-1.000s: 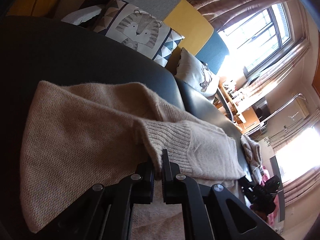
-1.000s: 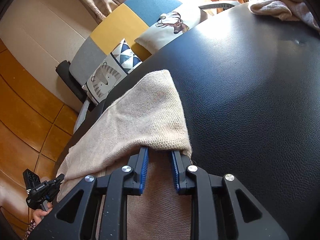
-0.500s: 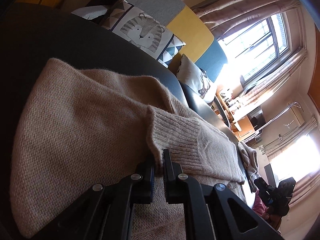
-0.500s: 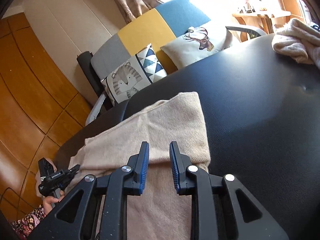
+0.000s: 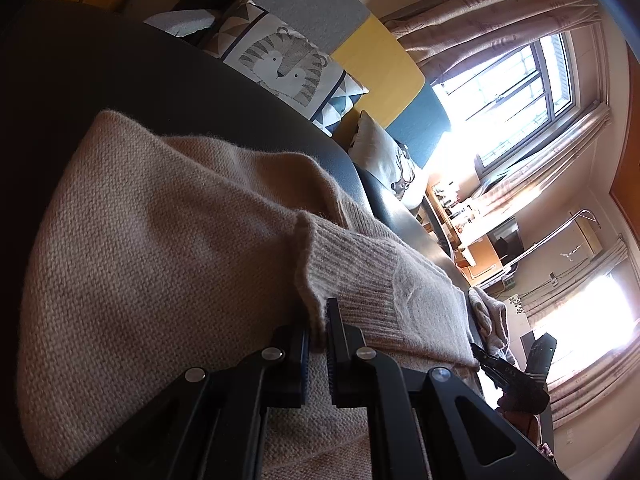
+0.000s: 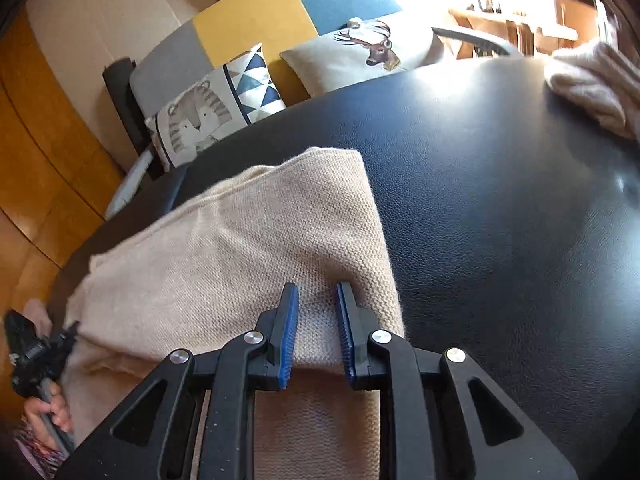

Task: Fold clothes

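A beige knit sweater [image 5: 160, 260] lies partly folded on a black leather surface [image 5: 120, 72]. My left gripper [image 5: 318, 320] is shut on its ribbed cuff [image 5: 360, 272], which stands up from between the jaws. In the right wrist view the folded sweater [image 6: 260, 248] ends in a rounded corner. My right gripper [image 6: 318, 296] rests over the fold's near edge. Its jaws are closing, with knit between the blue pads [image 6: 290, 320], which stand apart from it. The left gripper [image 6: 40, 348] and the hand holding it show at the lower left.
A second pale garment [image 6: 592, 84] lies at the far right of the black surface [image 6: 500, 200]. Behind it stands a grey, yellow and blue sofa [image 6: 248, 28] with a tiger cushion [image 6: 196, 116] and a deer cushion [image 6: 368, 48]. A bright window [image 5: 520, 88] and shelves lie beyond.
The left gripper has kept the cuff while its view rolled slightly. The right gripper drew back off the fold's edge half a second ago and now sits over it again.
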A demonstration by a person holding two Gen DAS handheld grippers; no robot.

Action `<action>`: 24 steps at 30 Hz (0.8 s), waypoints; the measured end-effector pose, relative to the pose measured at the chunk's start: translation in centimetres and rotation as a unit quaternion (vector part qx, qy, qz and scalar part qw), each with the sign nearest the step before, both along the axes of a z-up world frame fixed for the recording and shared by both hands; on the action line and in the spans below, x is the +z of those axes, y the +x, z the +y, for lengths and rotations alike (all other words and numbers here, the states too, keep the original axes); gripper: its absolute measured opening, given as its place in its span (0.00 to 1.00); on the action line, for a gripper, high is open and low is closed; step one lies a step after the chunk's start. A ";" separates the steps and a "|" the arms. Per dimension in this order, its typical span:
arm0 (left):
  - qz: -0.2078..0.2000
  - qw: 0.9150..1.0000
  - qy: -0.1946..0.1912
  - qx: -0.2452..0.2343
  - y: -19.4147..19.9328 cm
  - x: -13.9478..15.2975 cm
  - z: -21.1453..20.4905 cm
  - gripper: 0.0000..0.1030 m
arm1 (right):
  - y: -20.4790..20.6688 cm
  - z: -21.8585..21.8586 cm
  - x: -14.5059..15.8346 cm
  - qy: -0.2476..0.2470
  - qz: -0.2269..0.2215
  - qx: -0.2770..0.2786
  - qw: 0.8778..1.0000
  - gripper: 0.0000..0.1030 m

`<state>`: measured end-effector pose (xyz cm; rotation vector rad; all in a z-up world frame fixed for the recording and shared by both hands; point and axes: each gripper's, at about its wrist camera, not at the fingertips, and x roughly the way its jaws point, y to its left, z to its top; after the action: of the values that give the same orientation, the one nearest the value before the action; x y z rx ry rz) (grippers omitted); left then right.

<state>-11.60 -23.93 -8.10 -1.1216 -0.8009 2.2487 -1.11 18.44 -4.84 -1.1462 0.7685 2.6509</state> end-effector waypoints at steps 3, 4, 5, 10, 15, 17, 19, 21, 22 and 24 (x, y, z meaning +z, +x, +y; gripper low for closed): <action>0.000 1.000 0.002 0.000 -0.1 -0.1 0.0 0.07 | -1.1 0.6 1.8 0.001 0.026 0.018 0.999 0.20; 0.001 1.000 0.002 0.000 -0.1 -0.1 0.0 0.07 | -1.7 0.8 2.4 -0.005 0.033 0.020 0.999 0.20; 0.001 1.000 0.003 0.000 -0.1 -0.1 0.0 0.07 | -2.6 1.0 2.7 -0.016 0.033 0.022 0.999 0.22; 0.002 1.000 0.006 -0.001 -0.2 -0.2 0.0 0.07 | -7.9 0.9 1.4 -0.002 -0.022 0.047 0.999 0.22; 0.002 1.000 0.009 -0.001 -0.2 -0.2 -0.1 0.07 | -8.8 2.8 -0.6 0.047 -0.030 -0.005 0.998 0.18; 0.003 1.000 0.010 -0.002 -0.2 -0.3 -0.1 0.07 | -8.6 3.0 -0.7 0.051 -0.025 -0.013 0.998 0.18; 0.003 1.000 0.011 -0.002 -0.2 -0.3 -0.2 0.07 | -8.6 2.9 -0.6 0.059 -0.027 -0.012 0.998 0.18; 0.003 1.000 0.012 -0.002 -0.2 -0.3 -0.2 0.07 | -8.6 2.9 -0.3 0.057 -0.029 -0.012 0.998 0.18; 0.003 1.000 0.013 -0.002 -0.2 -0.3 -0.2 0.07 | -8.4 3.0 -0.1 0.046 -0.028 -0.016 0.998 0.18; 0.003 1.000 0.014 -0.002 -0.2 -0.3 -0.2 0.07 | -7.2 2.9 0.6 0.004 -0.003 -0.024 1.000 0.21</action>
<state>-11.84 -24.16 -8.43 -1.1015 -0.8239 2.2298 -8.35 21.31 -4.23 -1.1191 0.7735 2.6077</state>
